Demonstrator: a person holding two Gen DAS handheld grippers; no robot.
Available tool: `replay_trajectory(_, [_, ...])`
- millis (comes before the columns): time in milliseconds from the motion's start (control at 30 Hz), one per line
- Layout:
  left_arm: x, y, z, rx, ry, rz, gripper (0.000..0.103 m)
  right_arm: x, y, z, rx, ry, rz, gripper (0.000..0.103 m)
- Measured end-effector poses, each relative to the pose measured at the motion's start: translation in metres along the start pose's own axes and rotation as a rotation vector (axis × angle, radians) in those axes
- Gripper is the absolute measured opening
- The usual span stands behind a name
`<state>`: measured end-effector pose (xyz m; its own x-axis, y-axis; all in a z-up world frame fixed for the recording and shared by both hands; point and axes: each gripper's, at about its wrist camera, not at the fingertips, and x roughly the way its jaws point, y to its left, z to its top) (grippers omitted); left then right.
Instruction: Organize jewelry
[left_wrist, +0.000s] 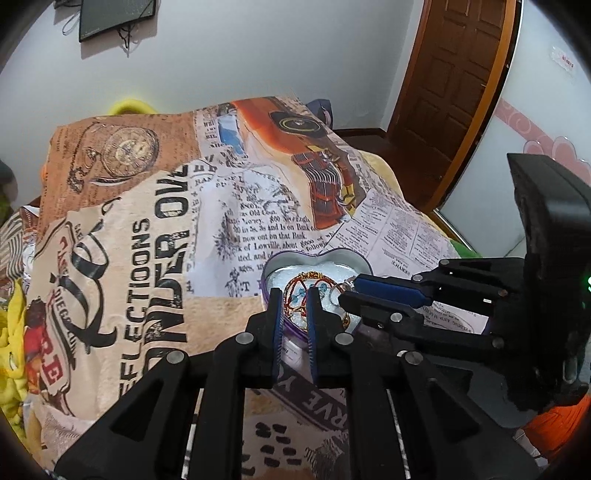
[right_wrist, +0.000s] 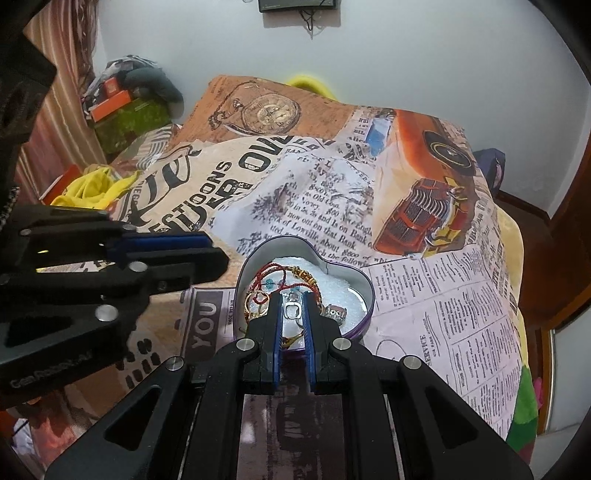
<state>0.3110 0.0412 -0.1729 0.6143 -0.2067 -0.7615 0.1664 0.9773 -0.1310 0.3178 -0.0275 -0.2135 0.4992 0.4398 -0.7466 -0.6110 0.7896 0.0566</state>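
A heart-shaped tin (left_wrist: 341, 258) (right_wrist: 364, 295) with a purple wall and white lining lies on the printed blanket. It holds a red thread bracelet (left_wrist: 304, 286) (right_wrist: 273, 280) with blue beads, gold rings (right_wrist: 255, 314), a silver ring (right_wrist: 338, 313) and other small pieces. My left gripper (left_wrist: 294, 297) hovers over the tin's near rim, jaws a little apart, with nothing between them. My right gripper (right_wrist: 293, 301) reaches into the tin, narrowly parted around a small silver square pendant (right_wrist: 292, 311); whether it grips it is unclear. It shows from the side in the left wrist view (left_wrist: 349, 291).
The blanket (left_wrist: 155, 229) with newspaper, pocket-watch and orange-car prints covers a bed. Yellow cloth (right_wrist: 92, 188) and boxes (right_wrist: 114, 99) lie at the left. A brown door (left_wrist: 454, 74) stands at the right, a dark screen (left_wrist: 114, 14) hangs on the white wall.
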Motion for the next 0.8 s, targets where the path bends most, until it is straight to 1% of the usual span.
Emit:
replay_trajectory(67, [-0.010,0.000,0.000,-0.004,-0.013,0.005,0.011,-0.005,-0.001,0.001,0.011,0.001,0.001,0.016])
replay_trajectory(133, [-0.020,-0.002,0.001,-0.004,-0.027,0.012,0.011,-0.012,0.000,0.001,0.016,-0.008,-0.006,0.018])
replay_trajectory(267, [-0.045,-0.008,0.004,-0.002,-0.067,0.028,0.012,-0.034,0.002,0.004,0.019,-0.041,-0.026,0.018])
replay_trajectory(400, [-0.082,-0.020,0.008,0.007,-0.134,0.048,0.012,-0.068,0.006,0.008,0.014,-0.099,-0.050,0.018])
replay_trajectory(533, [-0.122,-0.034,0.008,0.022,-0.216,0.072,0.013,-0.112,0.013,0.011,0.004,-0.187,-0.086,0.018])
replay_trajectory(667, [-0.171,-0.051,0.005,0.042,-0.326,0.106,0.023,-0.172,0.023,0.010,0.005,-0.324,-0.131,0.018])
replay_trajectory(700, [-0.186,-0.057,0.002,0.048,-0.366,0.116,0.025,-0.187,0.026,0.009,0.004,-0.359,-0.142,0.018])
replay_trajectory(767, [-0.211,-0.066,-0.004,0.056,-0.434,0.136,0.033,-0.217,0.034,0.005,0.000,-0.434,-0.178,0.018])
replay_trajectory(800, [-0.224,-0.071,-0.008,0.059,-0.471,0.145,0.034,-0.232,0.038,0.002,0.000,-0.474,-0.194,0.018])
